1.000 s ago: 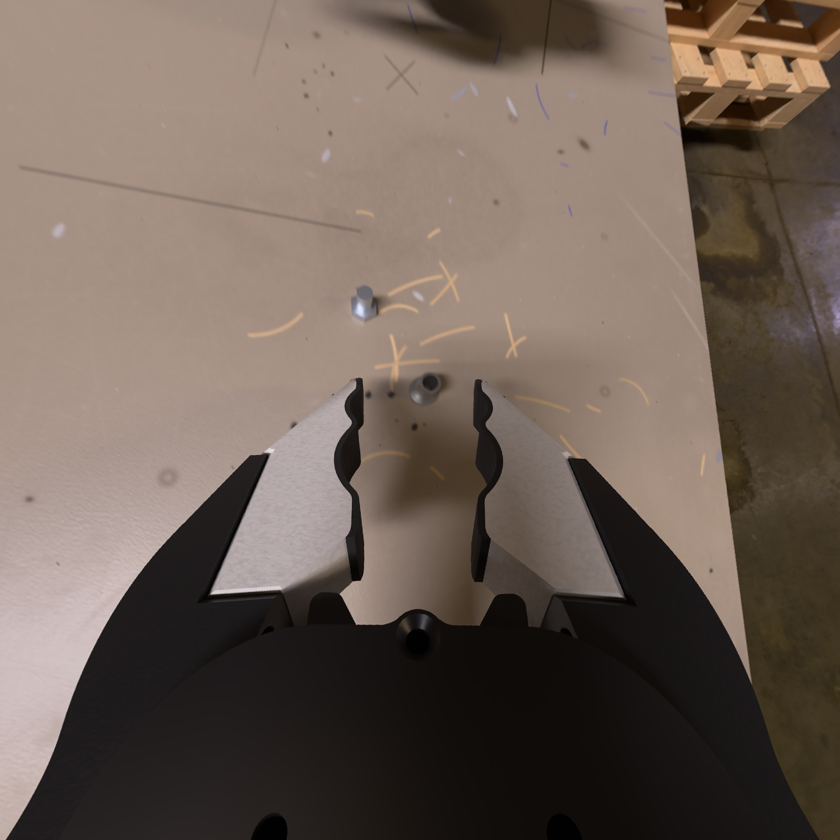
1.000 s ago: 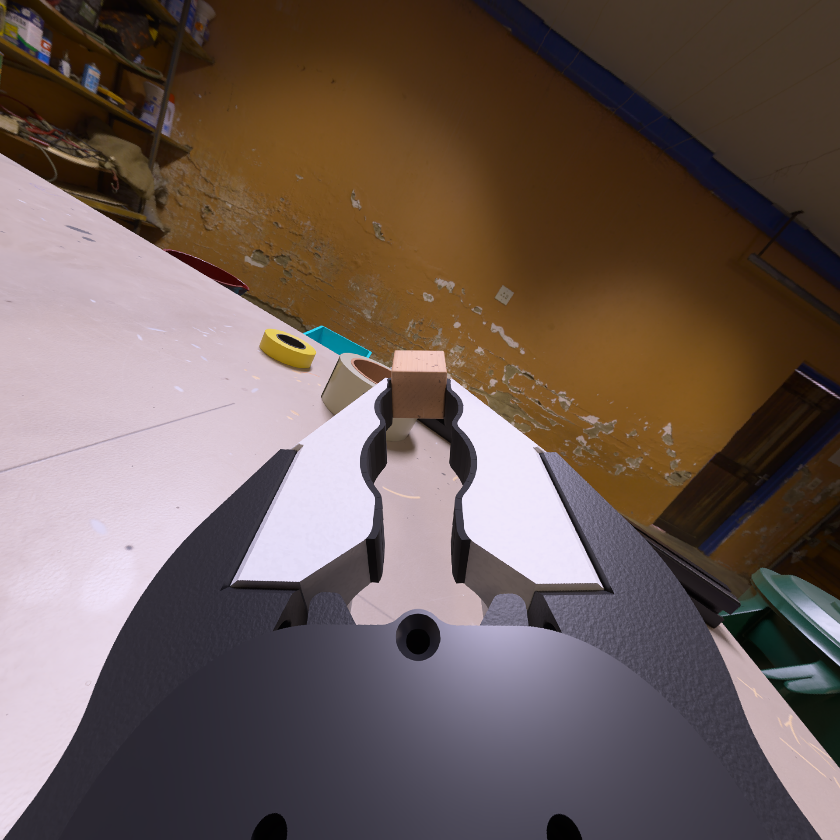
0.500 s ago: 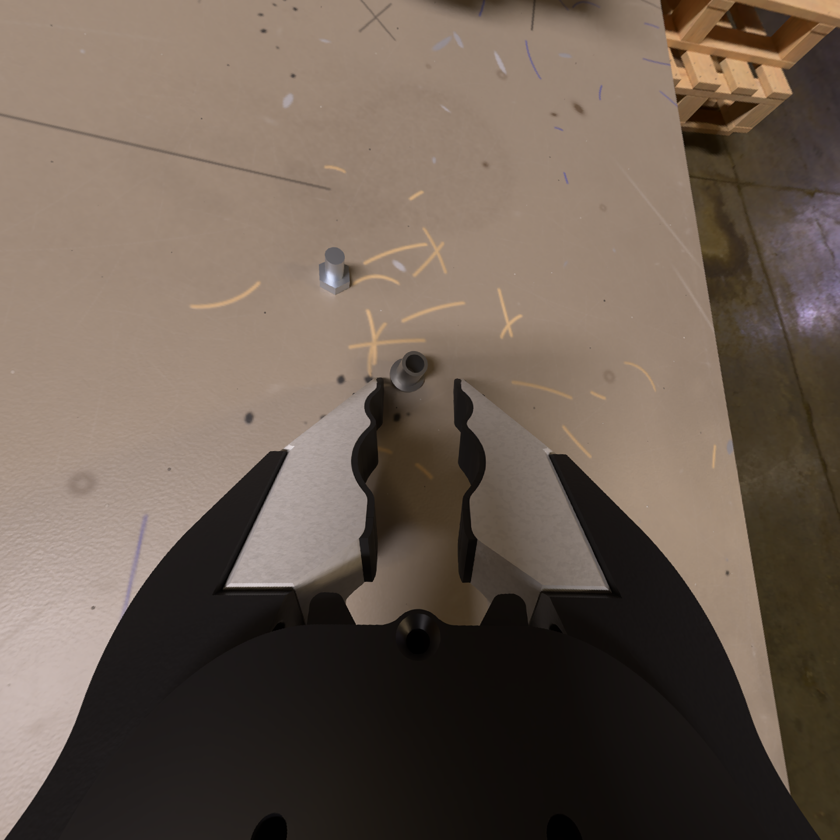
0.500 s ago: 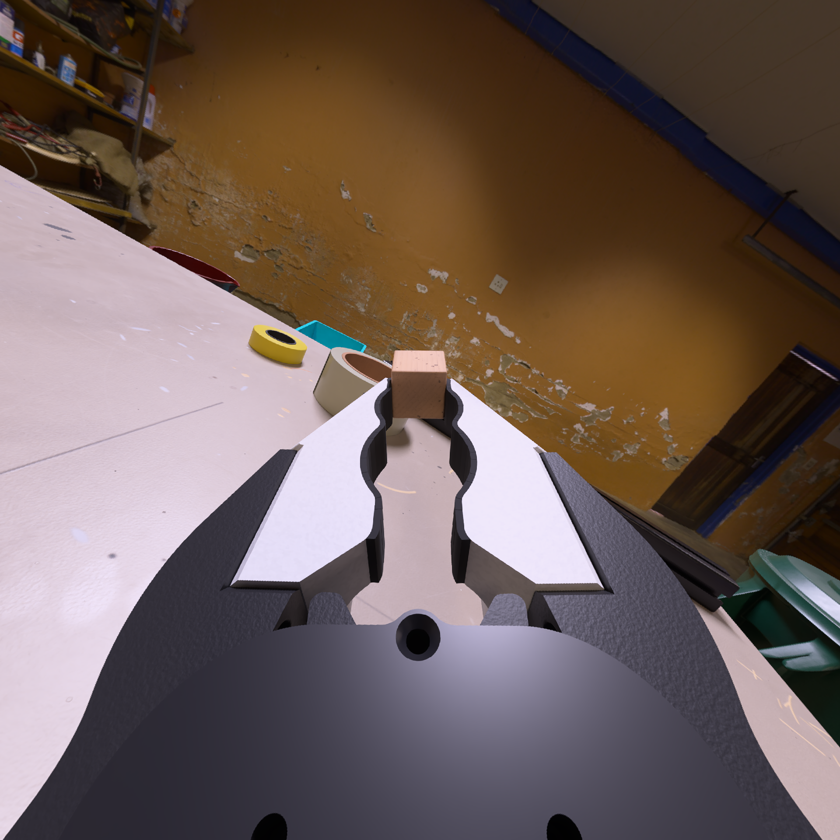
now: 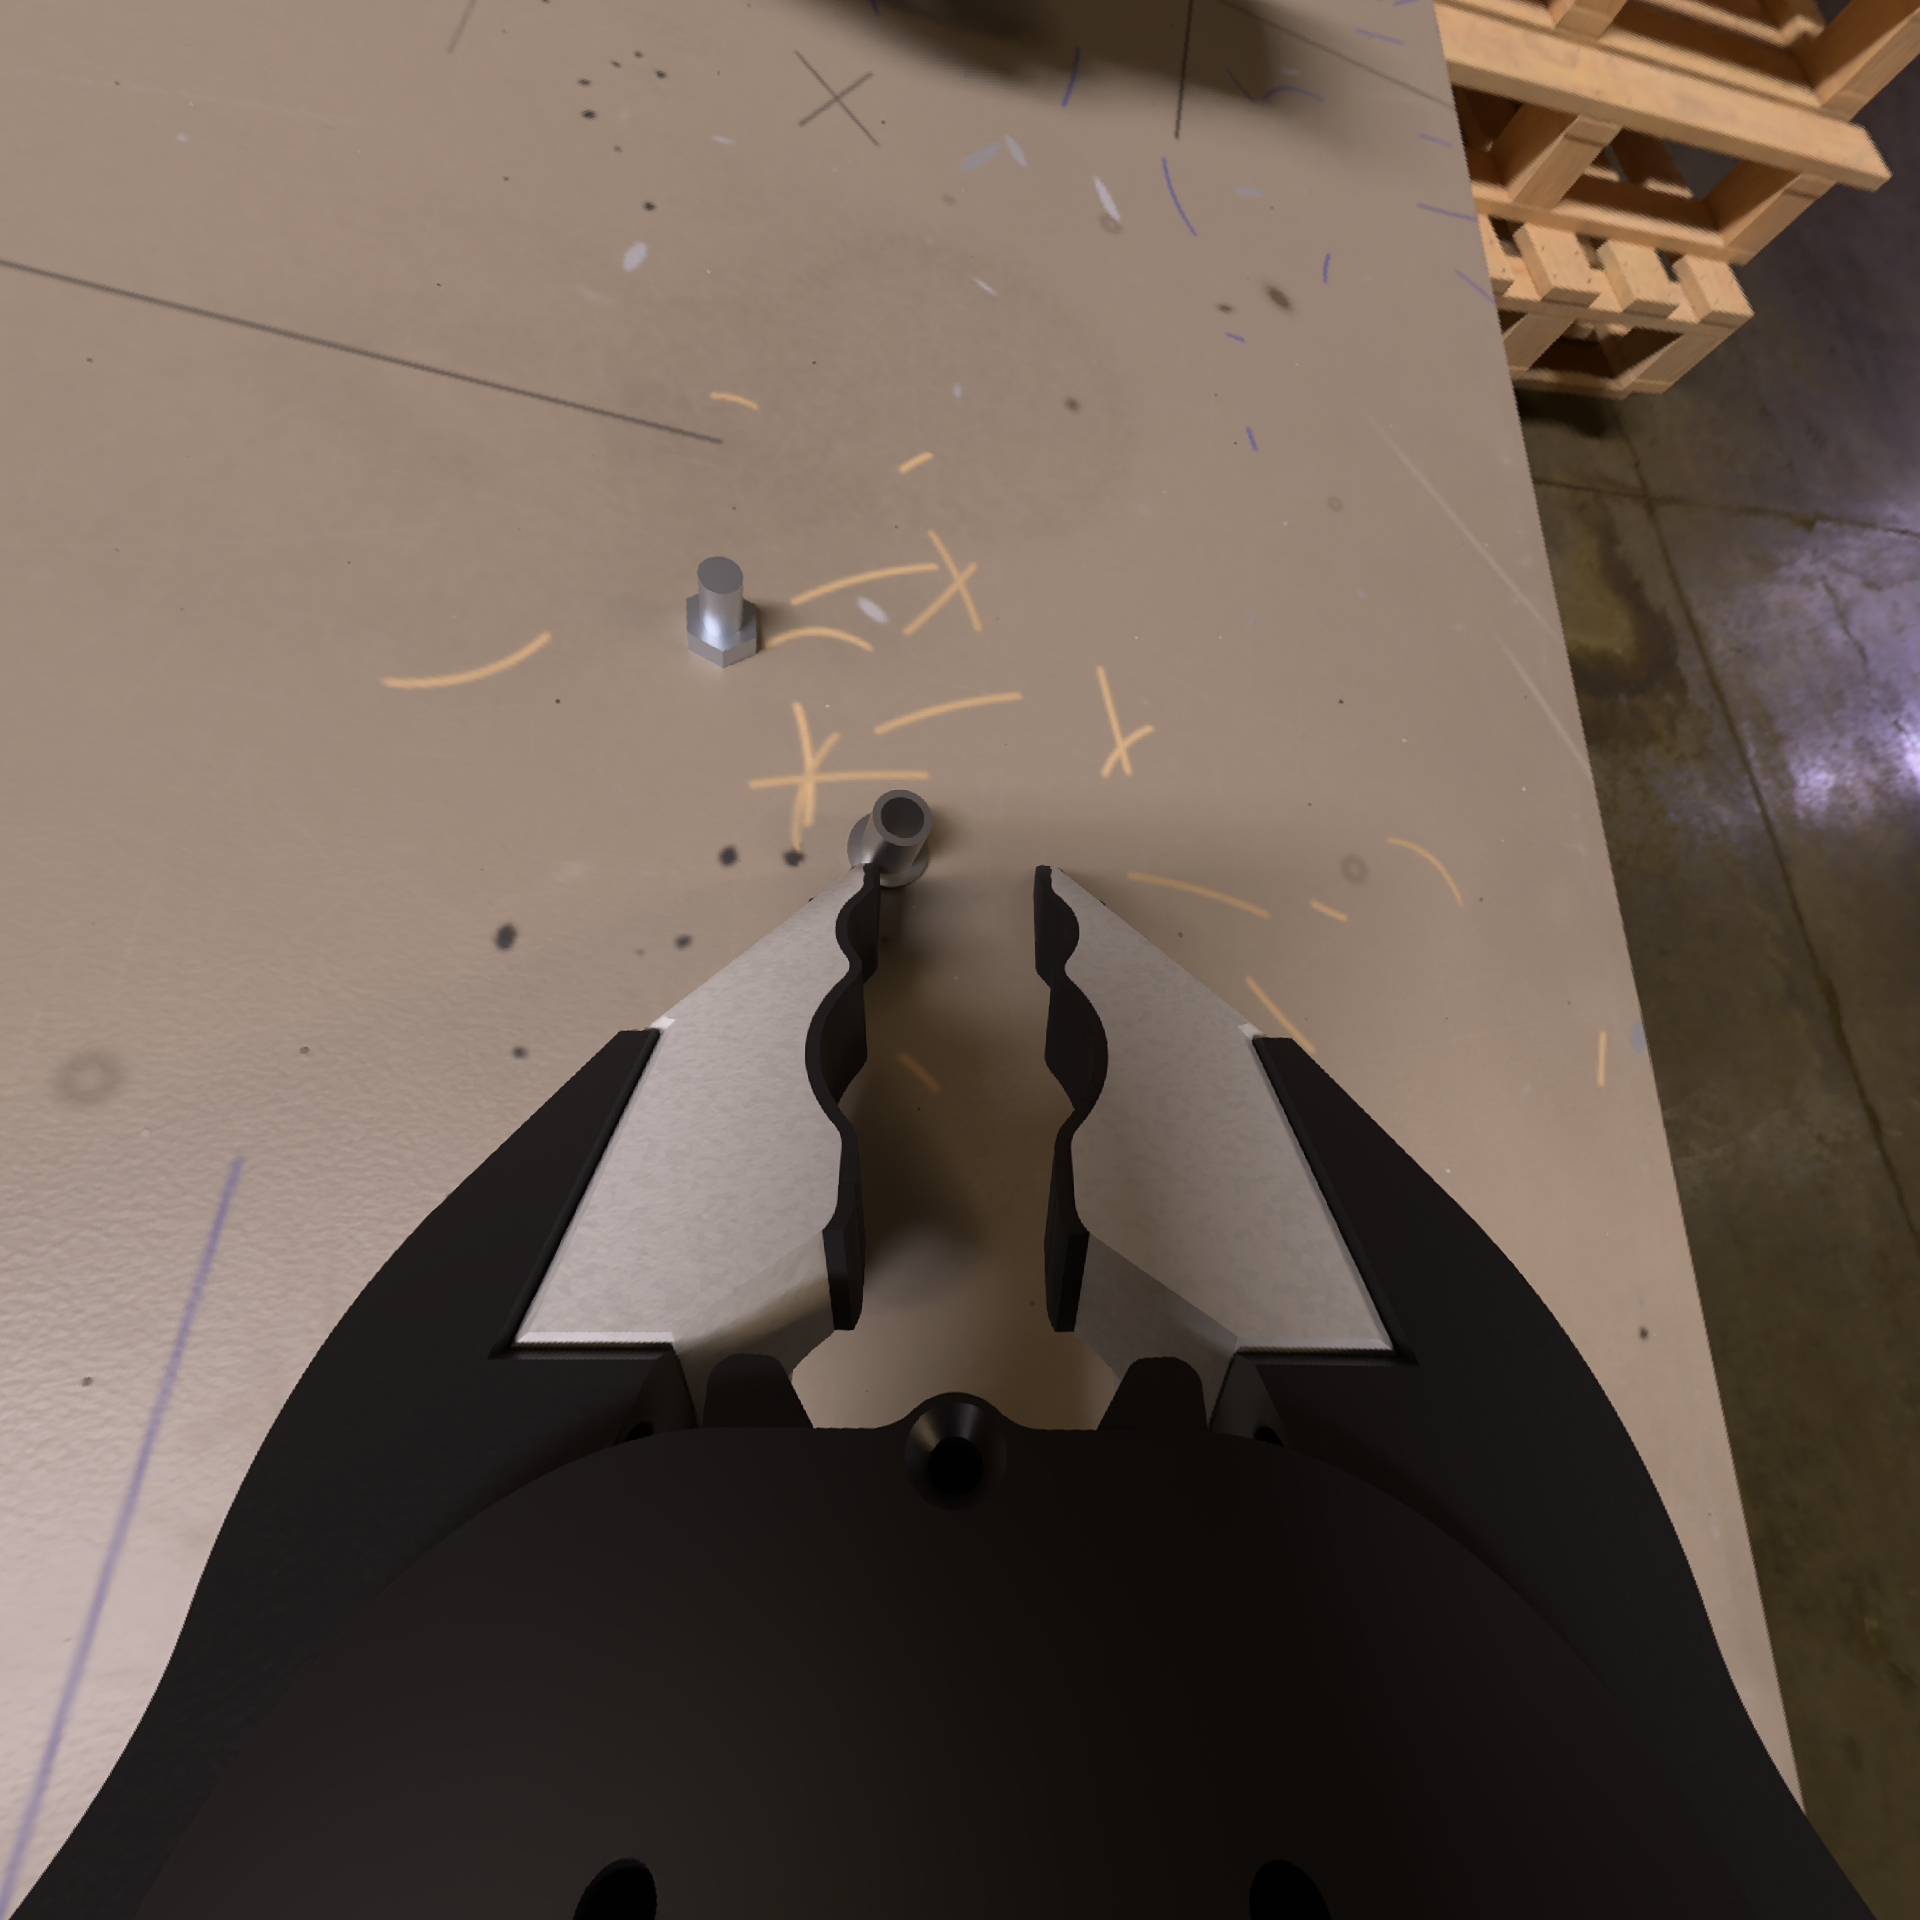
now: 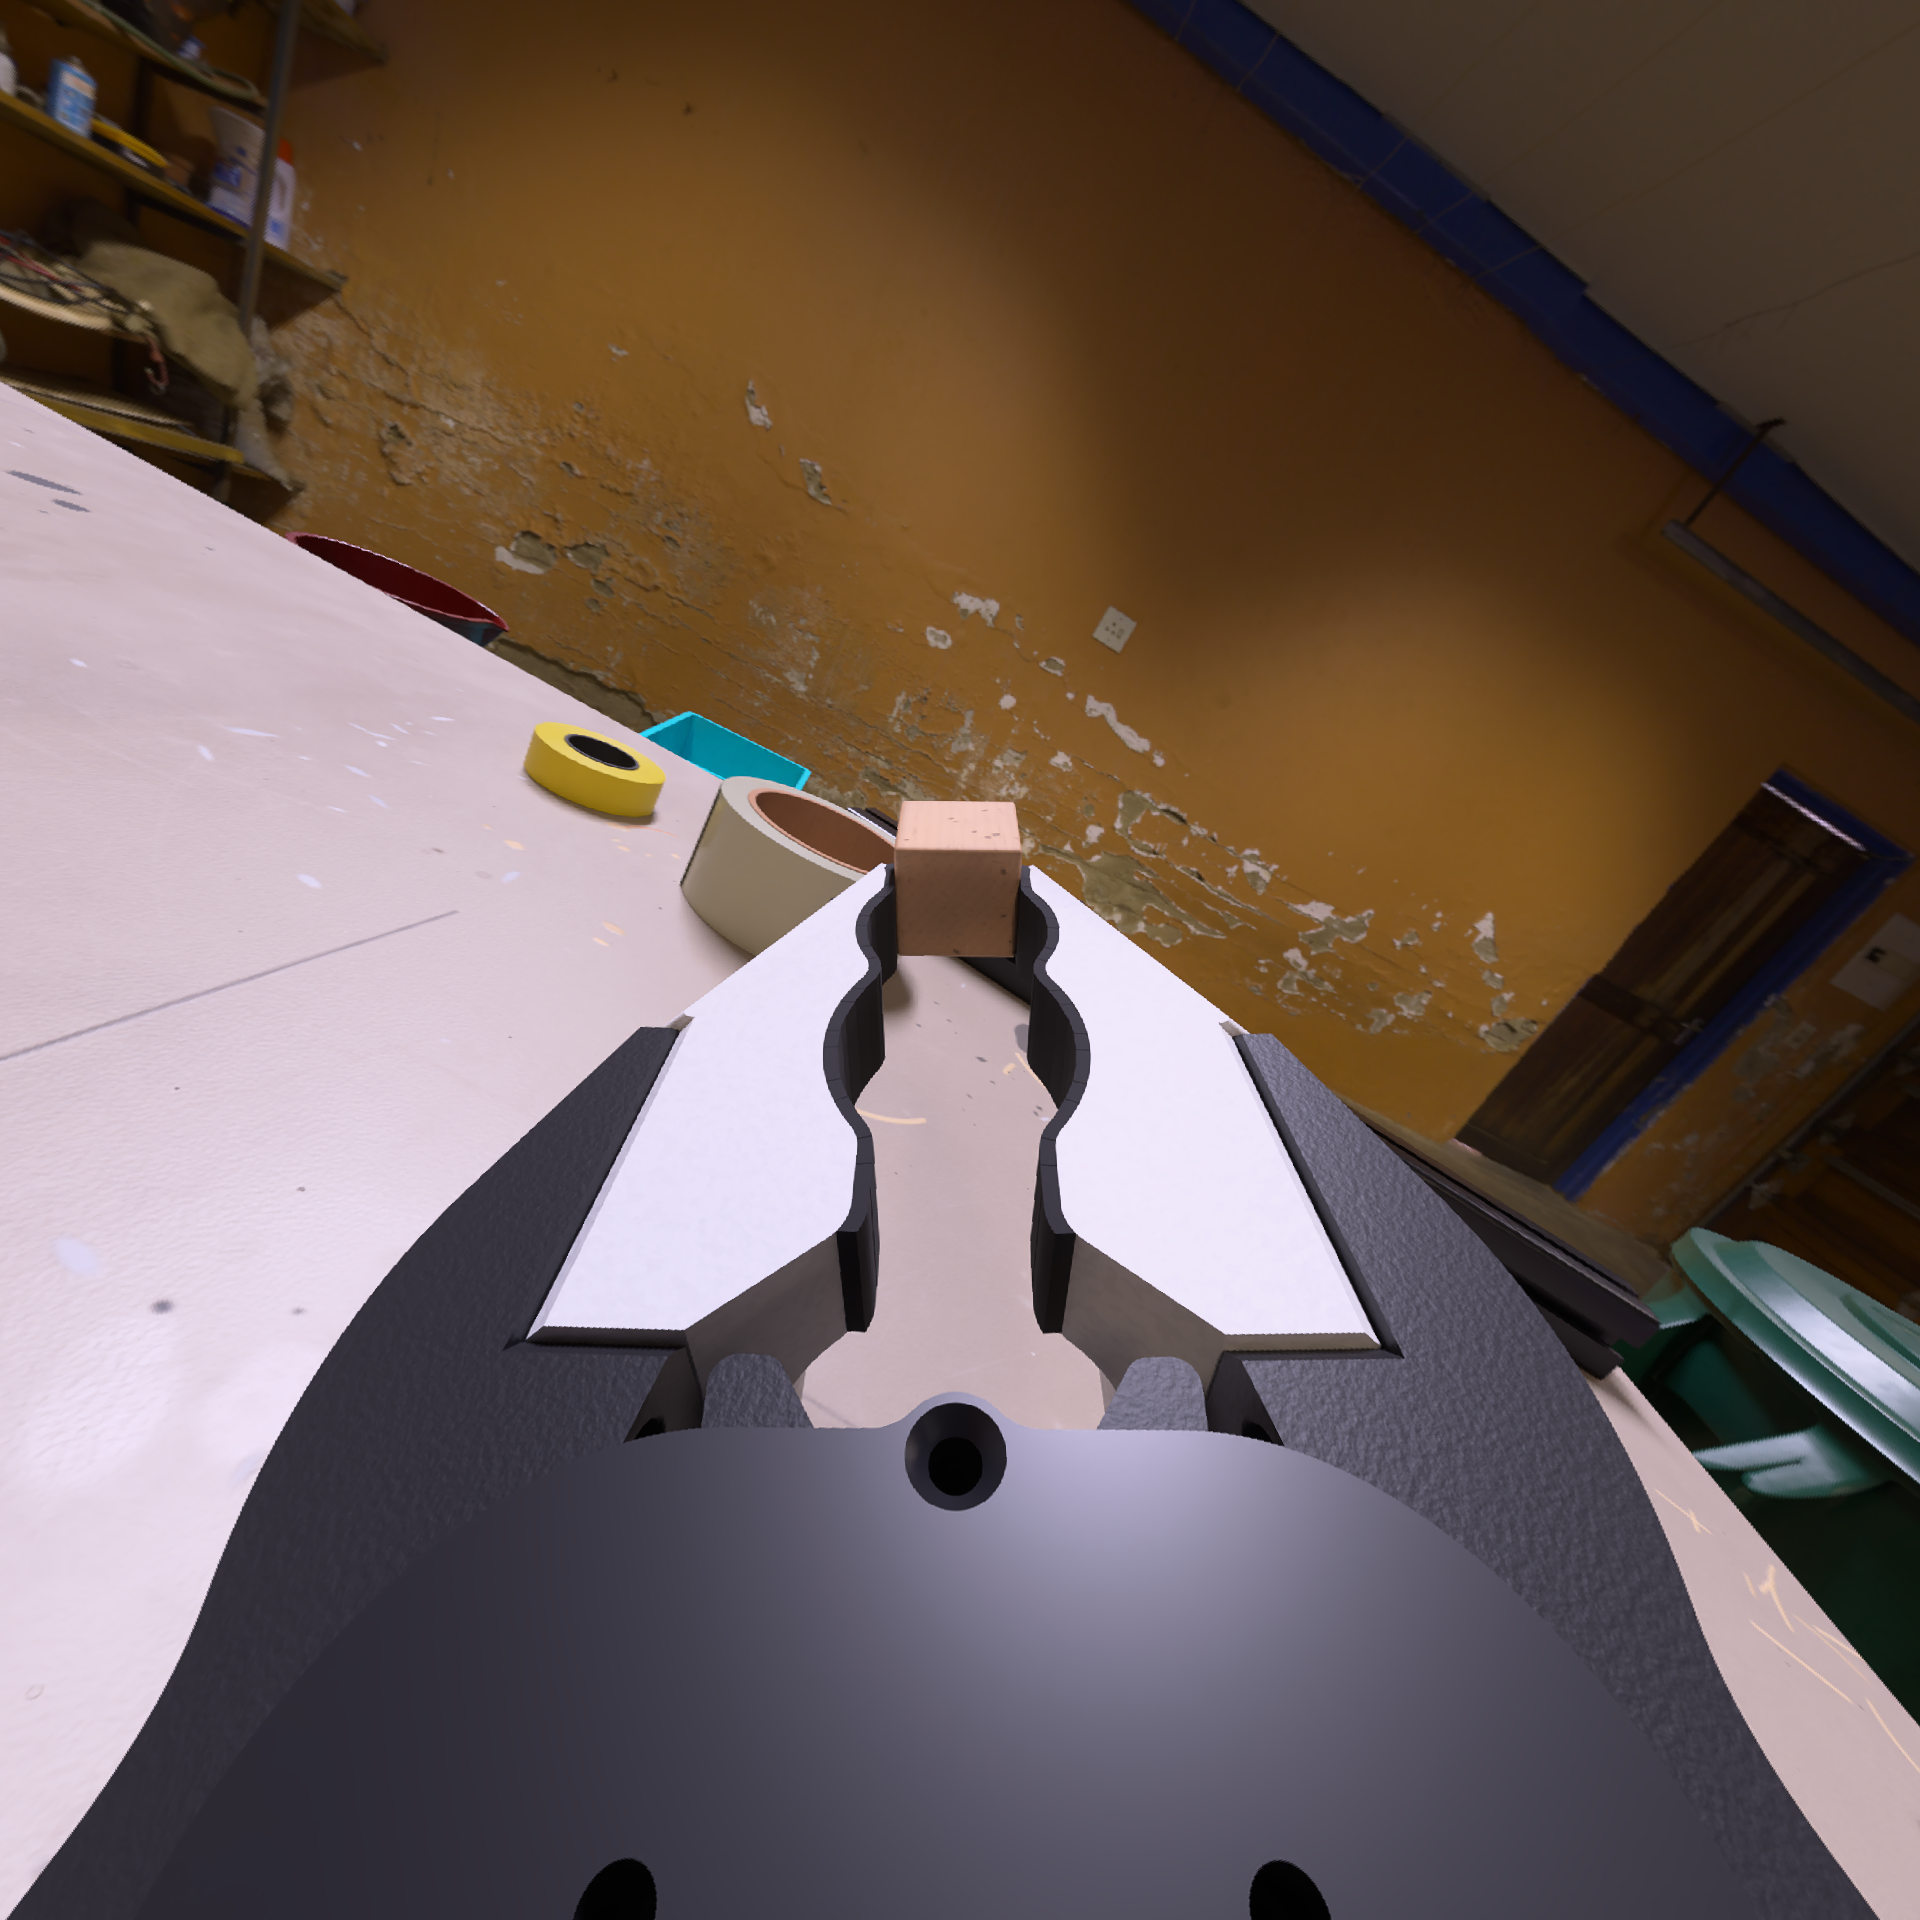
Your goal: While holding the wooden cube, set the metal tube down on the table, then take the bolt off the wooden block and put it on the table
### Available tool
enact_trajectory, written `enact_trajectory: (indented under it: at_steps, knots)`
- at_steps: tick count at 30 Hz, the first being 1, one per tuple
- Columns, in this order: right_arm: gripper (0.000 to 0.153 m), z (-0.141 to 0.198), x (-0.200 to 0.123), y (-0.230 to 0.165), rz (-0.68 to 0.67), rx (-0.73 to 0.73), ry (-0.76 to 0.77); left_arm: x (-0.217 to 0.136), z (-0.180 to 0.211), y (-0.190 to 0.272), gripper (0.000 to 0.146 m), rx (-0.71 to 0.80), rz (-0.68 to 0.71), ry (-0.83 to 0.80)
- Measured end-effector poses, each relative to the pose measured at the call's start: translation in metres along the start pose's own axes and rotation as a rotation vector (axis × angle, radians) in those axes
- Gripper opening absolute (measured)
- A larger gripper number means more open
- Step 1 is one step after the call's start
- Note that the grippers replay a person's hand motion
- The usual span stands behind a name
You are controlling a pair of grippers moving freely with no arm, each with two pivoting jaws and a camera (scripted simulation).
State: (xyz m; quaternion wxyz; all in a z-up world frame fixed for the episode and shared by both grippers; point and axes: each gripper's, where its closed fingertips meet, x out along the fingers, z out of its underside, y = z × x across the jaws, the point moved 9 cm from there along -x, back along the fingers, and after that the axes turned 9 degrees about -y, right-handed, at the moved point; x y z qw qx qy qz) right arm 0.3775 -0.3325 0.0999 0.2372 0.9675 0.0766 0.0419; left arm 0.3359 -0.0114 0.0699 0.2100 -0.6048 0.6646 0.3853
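1. Setting: a workshop with a peeling orange wall, shelves at the far left, and a scuffed beige tabletop (image 5: 312, 935) marked with orange scratches and dark specks.
2. My left tool (image 5: 951, 883): released, nothing between its jaws. They stood wider a second ago, narrowed half a second ago, and are slightly wider again now.
3. Metal tube (image 5: 891, 847): on the tabletop, open end towards the camera, just beyond my left fingertip; whether it touches the tip I cannot tell. It has kept its place among the scratches.
4. Bolt (image 5: 720, 621): standing on its hex head, shank up, on the tabletop, apart from the tube and farther left. No wooden block under it.
5. My right tool (image 6: 956, 883): clenched on the wooden cube (image 6: 956, 878), held at the fingertips above the tabletop, unchanged.
6. Bystanders: yellow tape roll (image 6: 594, 767), cream tape roll (image 6: 774, 857), wooden pallets (image 5: 1642, 197) off the far edge.
7. Reading: both metal parts lie down and the cube is held, so I judge the task essentially finished; only backing my left tool away remains.
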Motion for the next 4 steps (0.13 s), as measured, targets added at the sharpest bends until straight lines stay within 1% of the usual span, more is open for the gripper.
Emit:
enact_trajectory:
  at_steps: [4]
  knots:
    - [0.021, 0.0009, -0.0014, 0.0039, 0.050, -0.002, -0.008, 0.0009, 0.0028, 0.0038, 0.033, -0.013, -0.006, 0.034]
